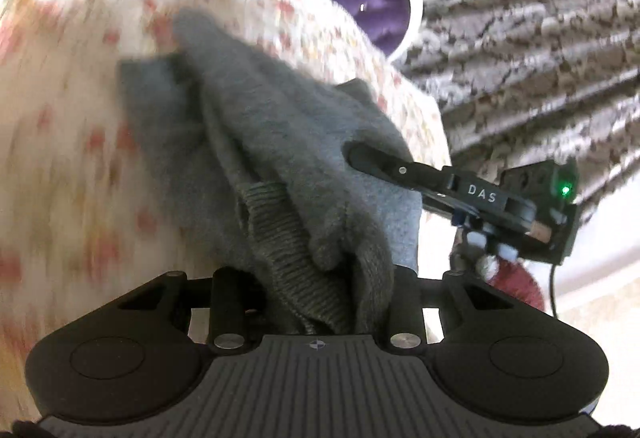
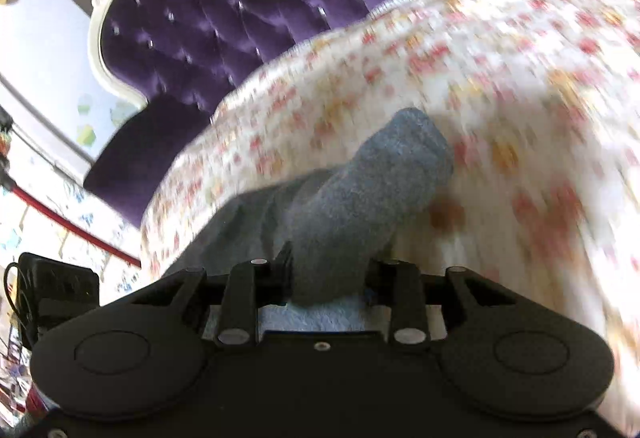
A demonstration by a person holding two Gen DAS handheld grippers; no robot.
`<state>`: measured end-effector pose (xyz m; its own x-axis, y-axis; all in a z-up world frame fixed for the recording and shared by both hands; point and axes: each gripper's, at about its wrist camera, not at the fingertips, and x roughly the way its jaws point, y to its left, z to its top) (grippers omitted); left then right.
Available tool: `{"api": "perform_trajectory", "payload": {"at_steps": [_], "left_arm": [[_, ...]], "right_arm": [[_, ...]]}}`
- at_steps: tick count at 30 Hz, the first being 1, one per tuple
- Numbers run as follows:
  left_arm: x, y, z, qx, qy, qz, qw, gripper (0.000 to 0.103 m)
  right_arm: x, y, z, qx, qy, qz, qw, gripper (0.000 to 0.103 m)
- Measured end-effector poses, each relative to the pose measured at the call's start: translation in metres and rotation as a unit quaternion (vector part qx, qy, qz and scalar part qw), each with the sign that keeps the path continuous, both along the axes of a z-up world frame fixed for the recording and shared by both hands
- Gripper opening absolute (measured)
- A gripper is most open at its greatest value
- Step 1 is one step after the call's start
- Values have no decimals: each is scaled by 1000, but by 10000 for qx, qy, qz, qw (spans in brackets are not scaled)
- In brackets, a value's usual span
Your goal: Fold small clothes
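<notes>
A grey knitted sock (image 1: 280,142) hangs bunched over the floral bed sheet (image 1: 80,118). Its ribbed cuff (image 1: 288,262) sits between the fingers of my left gripper (image 1: 316,290), which is shut on it. My right gripper (image 1: 360,158) comes in from the right in the left wrist view, its black fingertip pressed on the sock's other end. In the right wrist view the sock's toe (image 2: 400,150) sticks forward from my right gripper (image 2: 328,278), which is shut on the fabric. Cloth hides both grippers' pads. The sheet is blurred by motion.
A purple tufted headboard (image 2: 200,30) with a white carved frame (image 2: 96,38) stands behind the bed. Patterned grey wallpaper (image 1: 540,18) fills the right of the left wrist view. A black box with a cable (image 2: 56,290) shows at the lower left of the right wrist view.
</notes>
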<state>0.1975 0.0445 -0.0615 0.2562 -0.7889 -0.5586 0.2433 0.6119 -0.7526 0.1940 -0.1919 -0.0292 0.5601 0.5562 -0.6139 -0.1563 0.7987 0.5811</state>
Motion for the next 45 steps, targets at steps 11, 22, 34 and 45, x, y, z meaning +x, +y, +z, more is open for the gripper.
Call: {"api": "perform_trajectory", "payload": {"at_steps": [11, 22, 34, 45], "left_arm": [[-77, 43, -13, 223, -207, 1011, 9944, 36], [-114, 18, 67, 1897, -2472, 1323, 9409, 51], [-60, -40, 36, 2147, -2758, 1128, 9301, 52], [-67, -19, 10, 2470, -2351, 1339, 9305, 53]], "right_arm": [[-100, 2, -3, -626, -514, -358, 9961, 66], [-136, 2, 19, -1127, -1659, -715, 9771, 68], [-137, 12, 21, -1201, -2089, -457, 9695, 68], [-101, 36, 15, -1155, -2062, 573, 9700, 44]]}}
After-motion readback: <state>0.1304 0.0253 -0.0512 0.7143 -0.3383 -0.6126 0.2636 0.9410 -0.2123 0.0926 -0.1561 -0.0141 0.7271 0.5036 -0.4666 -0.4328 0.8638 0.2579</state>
